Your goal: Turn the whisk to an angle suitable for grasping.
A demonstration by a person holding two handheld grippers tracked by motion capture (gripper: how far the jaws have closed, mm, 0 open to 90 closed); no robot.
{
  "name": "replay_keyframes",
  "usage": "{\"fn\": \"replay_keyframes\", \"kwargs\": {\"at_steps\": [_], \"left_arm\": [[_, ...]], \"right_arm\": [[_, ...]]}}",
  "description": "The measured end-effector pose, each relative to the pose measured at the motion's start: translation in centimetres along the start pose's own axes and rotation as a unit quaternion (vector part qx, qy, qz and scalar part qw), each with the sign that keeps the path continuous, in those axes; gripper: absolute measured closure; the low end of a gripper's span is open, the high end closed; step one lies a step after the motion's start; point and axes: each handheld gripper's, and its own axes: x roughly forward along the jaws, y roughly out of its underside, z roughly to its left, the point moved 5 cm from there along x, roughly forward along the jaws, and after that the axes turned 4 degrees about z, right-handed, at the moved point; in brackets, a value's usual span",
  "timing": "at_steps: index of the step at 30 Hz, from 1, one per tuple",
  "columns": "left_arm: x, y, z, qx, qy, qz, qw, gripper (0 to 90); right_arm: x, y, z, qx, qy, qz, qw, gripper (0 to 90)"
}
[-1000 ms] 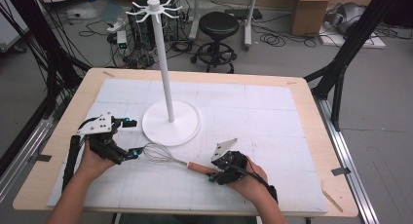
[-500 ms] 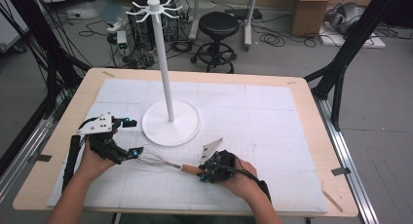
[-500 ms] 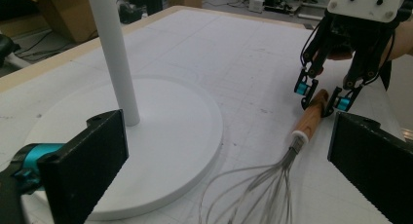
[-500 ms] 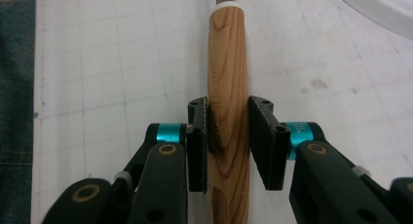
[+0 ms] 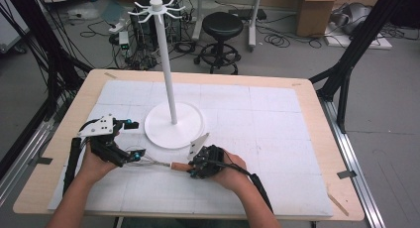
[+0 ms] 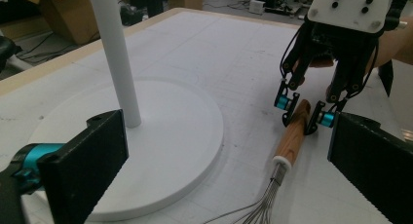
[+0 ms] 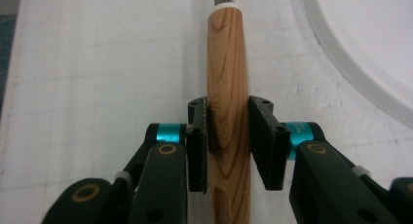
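- The right gripper [image 5: 194, 167] is nearest to the person, at about 6 o'clock on the table. Its two black jaws are clamped on the wooden handle [image 7: 228, 78] of a whisk [image 5: 153, 161]. In the right gripper view both pads press the sides of the handle.
- The jaws have just been closing, and the handle sits between them.
- The whisk lies flat on the white mat [image 5: 277, 139]. Its wire end [image 6: 253, 212] points to 9 o'clock, toward the other hand. Its handle points to 3 o'clock.
- The left gripper [image 5: 131, 139] is at about 8 o'clock on the table. Its jaws stand wide apart, holding nothing. The wire end of the whisk lies just beside its lower jaw tip, and I cannot tell if they touch.
- In the left gripper view the wires lie low between the two wide jaws, and the right gripper [image 6: 304, 112] shows farther off, gripping the handle.
- Next comes the white stand [image 5: 168, 79]. Its round base [image 5: 188, 131] sits near the middle of the table, just past the whisk toward 12 o'clock.
- The stand's thin pole goes straight up, with little hooks [image 5: 148, 11] around its top.
- Past the table's far edge, at 12 o'clock, a black stool [image 5: 223, 27] stands on the floor.
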Motion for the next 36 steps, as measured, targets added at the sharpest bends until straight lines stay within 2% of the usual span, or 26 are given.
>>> {"fn": "replay_keyframes", "kwargs": {"at_steps": [5, 6, 8, 9, 11, 14, 17, 18, 19, 21, 24, 25, 28, 29, 30, 36], "left_arm": [[-0.1, -0.1, 0.0, 0.002, 0.000, -0.001, 1.0000, 1.7], [-0.2, -0.1, 0.0, 0.001, -0.001, -0.001, 1.0000, 1.7], [-0.2, -0.1, 0.0, 0.002, -0.001, -0.001, 1.0000, 1.7], [-0.2, -0.1, 0.0, 0.003, -0.001, 0.000, 1.0000, 1.7], [-0.2, -0.1, 0.0, 0.001, -0.001, 0.000, 1.0000, 1.7], [-0.3, -0.1, 0.0, 0.003, -0.001, 0.000, 1.0000, 1.7], [-0.3, -0.1, 0.0, 0.002, -0.001, -0.002, 1.0000, 1.7], [-0.4, -0.1, 0.0, 0.002, -0.001, -0.003, 1.0000, 1.7], [-0.4, -0.1, 0.0, 0.002, -0.002, -0.002, 1.0000, 1.7], [-0.3, -0.1, 0.0, 0.003, -0.001, 0.000, 1.0000, 1.7], [-0.2, -0.1, -0.1, 0.004, 0.000, 0.000, 1.0000, 1.7], [-0.2, -0.1, -0.2, 0.005, 0.001, 0.001, 1.0000, 1.7], [-0.2, -0.1, -0.2, 0.005, 0.000, 0.003, 1.0000, 1.7], [-0.2, -0.1, -0.2, 0.006, 0.000, 0.003, 1.0000, 1.7], [-0.2, -0.1, -0.2, 0.005, 0.000, 0.003, 1.0000, 1.7], [-0.2, -0.1, -0.2, 0.005, 0.001, 0.003, 1.0000, 1.7]], "right_arm": [[0.6, -0.6, -0.3, 0.000, 0.003, -0.002, 1.0000, 69.9], [0.6, -0.6, -0.3, 0.009, 0.003, -0.004, 0.9999, 68.9], [0.4, -0.5, -0.3, 0.011, 0.005, -0.004, 0.9999, 68.0], [0.1, -0.3, -0.3, 0.021, 0.006, -0.005, 0.9998, 62.7], [-0.2, -0.3, -0.3, 0.026, 0.006, -0.013, 0.9996, 61.4], [-1.2, 0.1, -0.3, 0.035, 0.019, -0.027, 0.9989, 55.9], [-2.7, 0.7, -0.3, 0.049, 0.027, -0.047, 0.9973, 52.1], [-4.1, 1.3, -0.3, 0.061, 0.043, -0.061, 0.9953, 49.2], [-4.1, 1.3, -0.3, 0.061, 0.043, -0.061, 0.9953, 49.2], [-5.3, 2.0, -0.3, 0.066, 0.053, -0.074, 0.9937, 47.9], [-7.0, 3.4, -0.2, 0.085, 0.069, -0.094, 0.9895, 46.0], [-7.0, 3.4, -0.2, 0.085, 0.069, -0.094, 0.9895, 46.0], [-8.1, 4.5, -0.2, 0.102, 0.080, -0.114, 0.9849, 43.6], [-8.5, 5.1, -0.1, 0.109, 0.087, -0.126, 0.9822, 41.5], [-8.5, 5.1, -0.1, 0.109, 0.087, -0.126, 0.9822, 41.5], [-9.4, 6.3, -0.1, 0.128, 0.105, -0.160, 0.9730, 38.1]]}}
